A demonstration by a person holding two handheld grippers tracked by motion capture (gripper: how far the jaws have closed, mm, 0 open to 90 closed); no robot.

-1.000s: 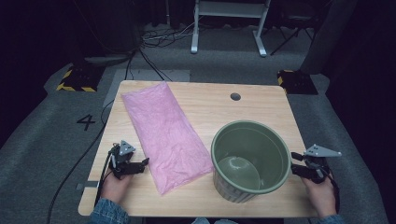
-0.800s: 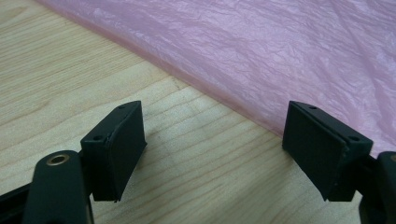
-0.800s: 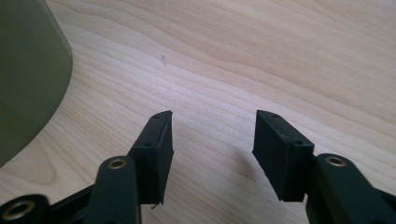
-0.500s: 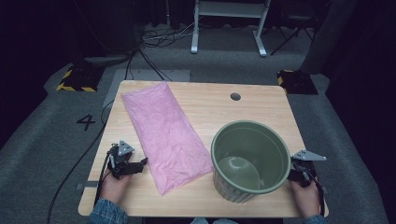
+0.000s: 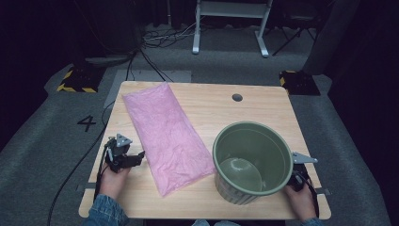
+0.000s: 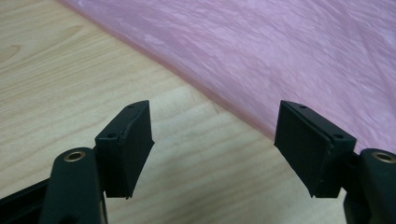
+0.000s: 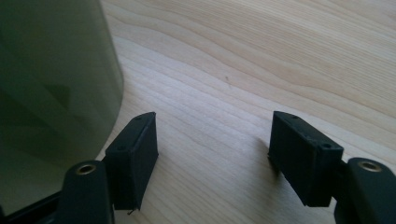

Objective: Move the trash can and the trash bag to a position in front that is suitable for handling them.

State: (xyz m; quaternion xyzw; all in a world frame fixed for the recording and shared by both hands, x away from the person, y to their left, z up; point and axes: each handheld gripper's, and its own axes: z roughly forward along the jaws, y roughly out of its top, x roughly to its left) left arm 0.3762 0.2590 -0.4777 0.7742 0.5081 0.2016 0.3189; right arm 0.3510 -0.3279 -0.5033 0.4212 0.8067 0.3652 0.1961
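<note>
A pink plastic bag lies flat across the left half of the wooden table, running from the far left toward the front middle. A green bin stands upright at the front right. My left gripper rests on the table just left of the bag's edge, jaws open and holding nothing; the left gripper view shows the bag beyond the left gripper. My right gripper is open close to the table, with the bin's wall beside its left jaw. Its grey plate pokes out right of the bin.
A round cable hole sits near the table's far edge. Around the table is grey carpet with a painted number 4, cables and a white frame behind. Bare wood lies behind the bin.
My right gripper has moved left and down, from off the table's right edge to close beside the bin. The left gripper has hardly shifted.
</note>
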